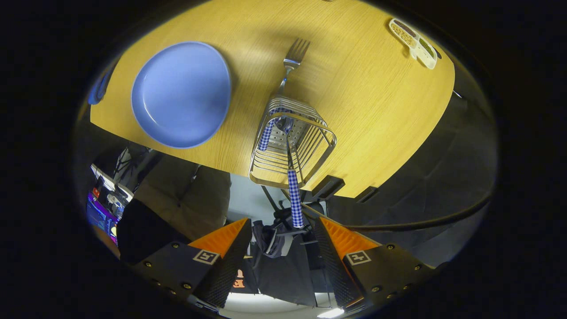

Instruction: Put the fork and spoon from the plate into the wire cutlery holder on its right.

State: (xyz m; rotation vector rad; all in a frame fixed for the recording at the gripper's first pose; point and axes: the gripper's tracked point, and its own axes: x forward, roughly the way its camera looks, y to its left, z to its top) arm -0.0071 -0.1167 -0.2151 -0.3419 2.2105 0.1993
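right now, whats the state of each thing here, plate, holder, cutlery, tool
blue plate: empty, flat on the wooden table
wire cutlery holder: upright beside the plate, holding two utensils
fork: in the holder, tines sticking out the far side
checked handle: second utensil in the holder, leaning out toward the tool
tool: open, fingers apart, gripping nothing
divided snack dish: at the table's far edge, compartments filled
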